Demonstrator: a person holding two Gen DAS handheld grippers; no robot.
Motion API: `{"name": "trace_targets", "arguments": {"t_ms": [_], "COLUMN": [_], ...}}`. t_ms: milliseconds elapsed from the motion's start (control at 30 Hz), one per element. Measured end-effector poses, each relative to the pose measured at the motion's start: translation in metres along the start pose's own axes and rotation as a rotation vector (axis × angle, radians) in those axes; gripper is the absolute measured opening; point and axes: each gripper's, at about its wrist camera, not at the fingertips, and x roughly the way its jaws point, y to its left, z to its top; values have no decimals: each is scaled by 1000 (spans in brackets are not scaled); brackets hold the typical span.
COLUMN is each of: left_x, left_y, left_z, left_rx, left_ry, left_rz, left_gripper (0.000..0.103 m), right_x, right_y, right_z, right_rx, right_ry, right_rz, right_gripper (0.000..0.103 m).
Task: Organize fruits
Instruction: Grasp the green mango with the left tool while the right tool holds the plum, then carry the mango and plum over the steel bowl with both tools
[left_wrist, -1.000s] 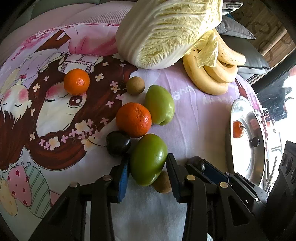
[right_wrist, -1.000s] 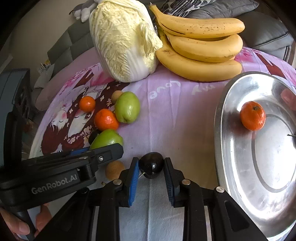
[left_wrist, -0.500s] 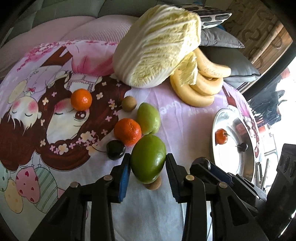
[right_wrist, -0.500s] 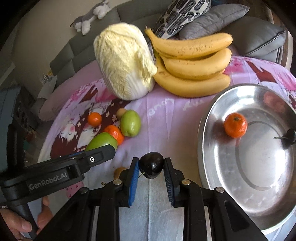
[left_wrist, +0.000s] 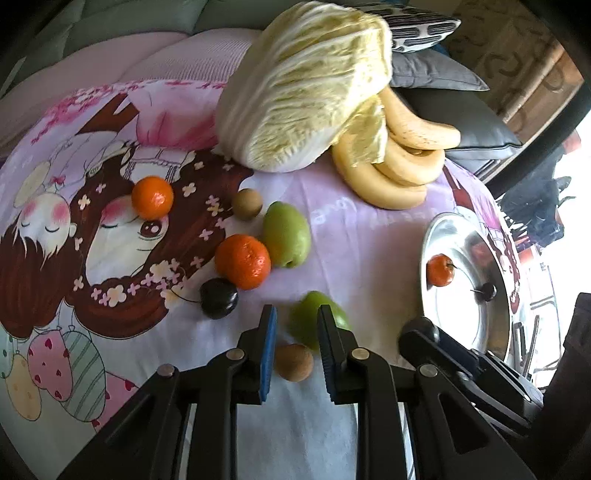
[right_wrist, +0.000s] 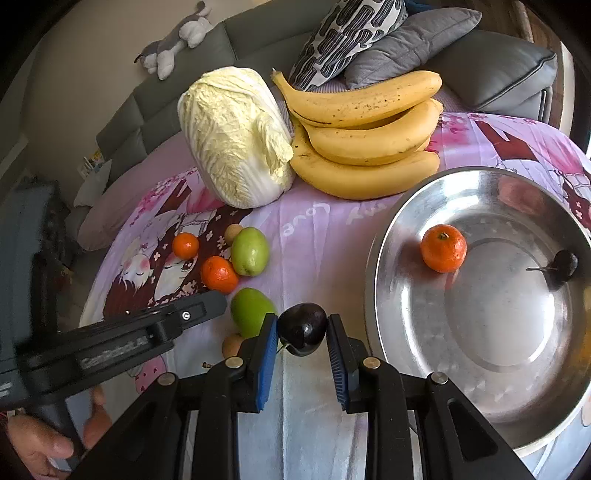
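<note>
My left gripper (left_wrist: 295, 325) holds nothing; a blurred green fruit (left_wrist: 314, 323) lies on the cloth just beyond its fingertips, beside a small brown fruit (left_wrist: 293, 362). It also shows in the right wrist view (right_wrist: 251, 310). My right gripper (right_wrist: 302, 334) is shut on a dark cherry (right_wrist: 302, 328), held left of the steel plate (right_wrist: 388, 258). The plate holds a tangerine (right_wrist: 442, 248) and a cherry (right_wrist: 563, 265). On the cloth lie two tangerines (left_wrist: 242, 261) (left_wrist: 152, 197), a second green fruit (left_wrist: 287, 234), a cherry (left_wrist: 218, 298) and a brown fruit (left_wrist: 246, 204).
A napa cabbage (right_wrist: 232, 136) and a bunch of bananas (right_wrist: 369, 136) sit at the back of the round table with its pink cartoon cloth (left_wrist: 92, 258). Cushions (right_wrist: 406, 48) and a grey sofa lie behind. The left tool's body (right_wrist: 122, 343) crosses the right view's lower left.
The green fruit has left my left gripper's pads and dropped to the cloth, and the pads have closed inward. My right gripper keeps the cherry and has risen and moved back.
</note>
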Motion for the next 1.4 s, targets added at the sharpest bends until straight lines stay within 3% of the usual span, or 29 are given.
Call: {"name": "trace_targets", "arguments": {"t_ms": [100, 233, 700, 1167, 1400], "left_x": [3, 12, 48, 36, 20], "left_y": [1, -4, -18, -16, -28], "left_z": [0, 0, 0, 0, 1], "left_rx": [-7, -8, 9, -15, 24], "left_ry": [8, 36, 123, 67, 15], "left_rz": [-10, -47, -65, -77, -95], "left_gripper": [24, 36, 44, 43, 43], "right_x": [0, 2, 0, -5, -19], "right_y": [-2, -5, -13, -16, -22], "right_z": [0, 0, 1, 2, 5], "right_rx": [7, 17, 36, 46, 66], "right_ry": [3, 9, 11, 2, -23], "right_rz": [0, -6, -16, -13, -16], "right_gripper": [29, 29, 29, 29, 29]}}
